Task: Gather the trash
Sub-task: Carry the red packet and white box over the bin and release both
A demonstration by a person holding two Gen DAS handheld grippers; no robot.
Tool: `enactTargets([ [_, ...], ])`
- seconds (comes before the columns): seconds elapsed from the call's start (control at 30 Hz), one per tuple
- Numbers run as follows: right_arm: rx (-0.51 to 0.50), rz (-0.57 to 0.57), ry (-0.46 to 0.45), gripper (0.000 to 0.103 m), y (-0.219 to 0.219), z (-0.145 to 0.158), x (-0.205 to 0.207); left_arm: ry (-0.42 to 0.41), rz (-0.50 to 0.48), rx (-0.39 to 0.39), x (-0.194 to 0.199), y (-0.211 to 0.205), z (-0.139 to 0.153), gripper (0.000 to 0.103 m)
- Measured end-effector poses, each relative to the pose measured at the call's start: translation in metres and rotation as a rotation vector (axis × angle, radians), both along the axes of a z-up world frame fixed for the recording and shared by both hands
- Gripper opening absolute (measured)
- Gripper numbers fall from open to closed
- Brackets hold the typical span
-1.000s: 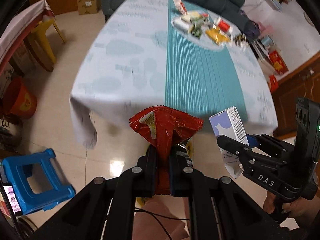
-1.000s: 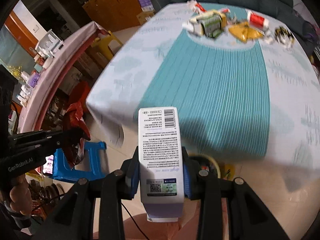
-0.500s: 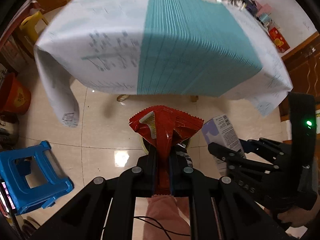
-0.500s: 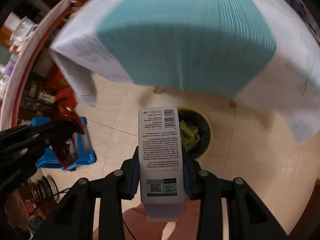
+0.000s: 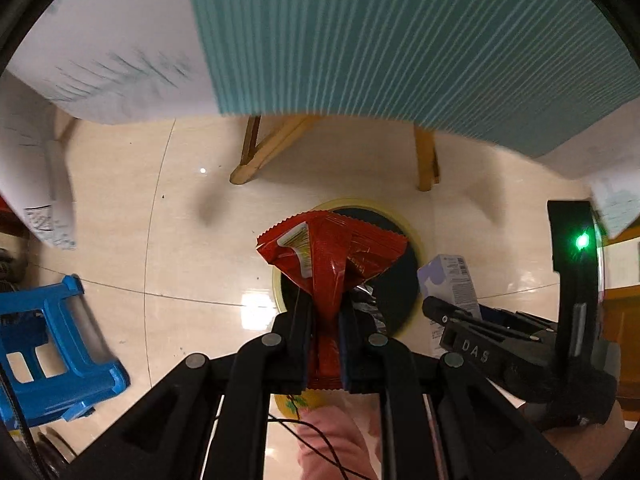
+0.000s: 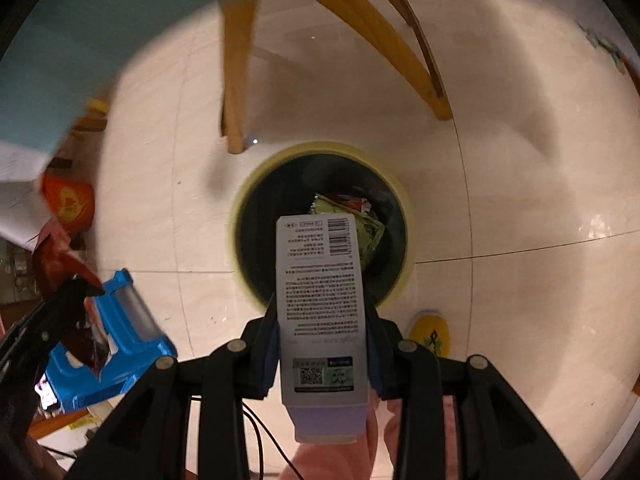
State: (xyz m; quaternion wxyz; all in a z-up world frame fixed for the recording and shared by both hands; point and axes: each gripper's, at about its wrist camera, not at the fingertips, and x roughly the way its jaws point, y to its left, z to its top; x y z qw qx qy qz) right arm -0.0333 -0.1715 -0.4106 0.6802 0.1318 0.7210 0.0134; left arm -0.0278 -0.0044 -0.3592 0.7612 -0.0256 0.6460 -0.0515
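Observation:
A red snack wrapper [image 5: 332,252] is pinched in my left gripper [image 5: 326,320], which is shut on it and points down over a yellow-rimmed bin [image 5: 400,292] on the floor. My right gripper [image 6: 322,312] is shut on a white and lilac carton [image 6: 322,296] and hangs just above the same bin [image 6: 248,200], which holds several wrappers. In the left wrist view the right gripper [image 5: 436,308] and its carton [image 5: 452,276] show at the right. The left gripper's fingers [image 6: 76,292] with the red wrapper [image 6: 56,260] show at the left of the right wrist view.
The table with its white and teal cloth [image 5: 380,40] overhangs at the top, on wooden legs [image 6: 236,80] close behind the bin. A blue plastic stool [image 5: 48,344] stands at the left, a red bucket [image 6: 68,204] beyond it. A yellow slipper [image 6: 430,334] lies beside the bin.
Both grippers have dropped from above the tabletop to just over the floor bin, each keeping its grip. The tabletop has slid up out of view and the bin now fills the middle.

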Motion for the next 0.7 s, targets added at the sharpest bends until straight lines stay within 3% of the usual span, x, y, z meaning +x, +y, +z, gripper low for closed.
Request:
enactTargets([
  [0.23,0.024,-0.015,-0.013,0.036,-0.002,-0.06,0.011,0.014,-0.035,0.066,0.008,-0.02,-0.066,0.012],
  [0.33,0.034,-0.017,-0.017,0.036,-0.001,-0.077,0.016,0.017,-0.044,0.073,0.012,-0.024,-0.082,0.019],
  [0.4,0.039,-0.02,-0.024,0.036,0.0,-0.082,0.018,0.003,-0.047,0.087,0.014,-0.027,-0.088,0.034],
  [0.53,0.086,-0.034,-0.021,0.037,-0.002,-0.092,0.018,-0.026,-0.052,0.069,0.015,-0.026,-0.088,0.055],
  [0.57,0.098,-0.035,-0.019,0.039,0.0,-0.091,0.017,-0.03,-0.052,0.067,0.016,-0.023,-0.086,0.059],
  [0.67,0.127,-0.041,-0.025,0.06,-0.002,-0.092,0.018,-0.036,-0.051,0.082,0.017,-0.02,-0.083,0.069],
  [0.7,0.137,-0.044,-0.035,0.062,-0.002,-0.089,0.018,-0.036,-0.049,0.083,0.017,-0.02,-0.082,0.075],
])
